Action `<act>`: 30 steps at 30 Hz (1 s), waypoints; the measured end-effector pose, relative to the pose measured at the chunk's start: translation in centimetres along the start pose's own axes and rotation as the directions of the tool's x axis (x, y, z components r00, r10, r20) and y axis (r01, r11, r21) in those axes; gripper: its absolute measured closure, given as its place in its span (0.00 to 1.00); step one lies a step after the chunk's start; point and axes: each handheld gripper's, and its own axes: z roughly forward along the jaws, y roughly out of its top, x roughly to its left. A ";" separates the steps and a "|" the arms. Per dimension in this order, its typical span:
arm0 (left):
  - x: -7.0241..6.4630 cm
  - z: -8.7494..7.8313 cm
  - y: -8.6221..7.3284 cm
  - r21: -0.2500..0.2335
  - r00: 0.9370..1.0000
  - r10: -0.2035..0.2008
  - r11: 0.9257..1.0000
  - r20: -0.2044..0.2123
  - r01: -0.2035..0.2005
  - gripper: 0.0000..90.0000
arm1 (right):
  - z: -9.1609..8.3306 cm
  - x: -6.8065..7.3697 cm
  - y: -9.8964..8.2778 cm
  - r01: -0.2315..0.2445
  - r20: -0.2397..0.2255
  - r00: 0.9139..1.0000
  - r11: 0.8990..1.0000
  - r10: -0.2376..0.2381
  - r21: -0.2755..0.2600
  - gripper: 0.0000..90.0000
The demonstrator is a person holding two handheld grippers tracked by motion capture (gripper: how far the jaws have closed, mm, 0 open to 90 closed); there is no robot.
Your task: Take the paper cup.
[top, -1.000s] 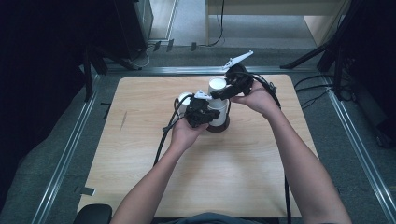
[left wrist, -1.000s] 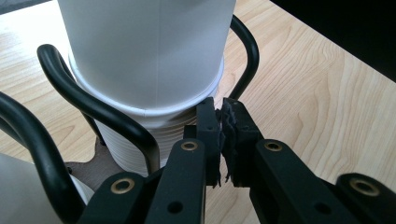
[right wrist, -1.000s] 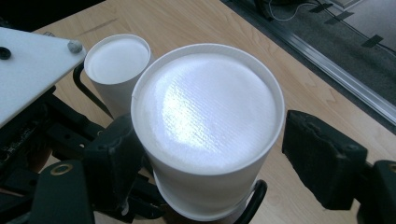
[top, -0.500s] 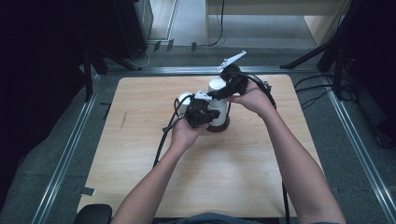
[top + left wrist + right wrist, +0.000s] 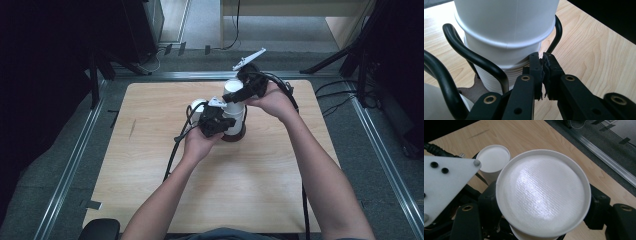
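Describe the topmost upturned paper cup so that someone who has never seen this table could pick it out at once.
Start at the wooden table. Near its far middle a stack of white cups stands in a black wire holder. The topmost cup, bottom up, sits between the right gripper jaws; a separate cup stands lower beside it.

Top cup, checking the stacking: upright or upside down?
Upside down: the top cup shows its closed, rimmed base facing up.

Light wooden table with visible grain, bordered by metal rails on a grey floor. On it stand a dark wire cup holder carrying stacked white paper cups, and a separate white cup just beside.
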 end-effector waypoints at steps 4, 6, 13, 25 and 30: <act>0.0 0.0 0.0 0.001 1.000 0.000 1.000 0.005 0.000 0.95 | -0.8 0.0 0.5 -0.015 -0.001 1.000 1.000 0.015 -0.009 0.34; 0.0 0.0 -0.1 0.001 1.000 -0.002 1.000 0.005 0.002 0.95 | -1.1 0.1 0.7 -0.011 -0.003 1.000 1.000 0.011 -0.011 0.34; 0.1 -0.1 -0.1 0.001 1.000 -0.002 1.000 0.006 0.002 0.94 | -2.5 0.3 1.5 -0.023 0.004 1.000 1.000 0.023 -0.019 0.34; 0.3 -0.3 -0.2 -0.004 1.000 -0.004 1.000 0.006 0.004 0.94 | -5.8 0.7 2.1 -0.021 0.011 1.000 0.998 0.021 -0.054 0.35; 0.4 -0.3 -0.2 0.000 1.000 -0.002 1.000 0.010 0.002 0.93 | -7.2 1.2 1.8 0.001 0.006 1.000 0.999 -0.001 -0.039 0.35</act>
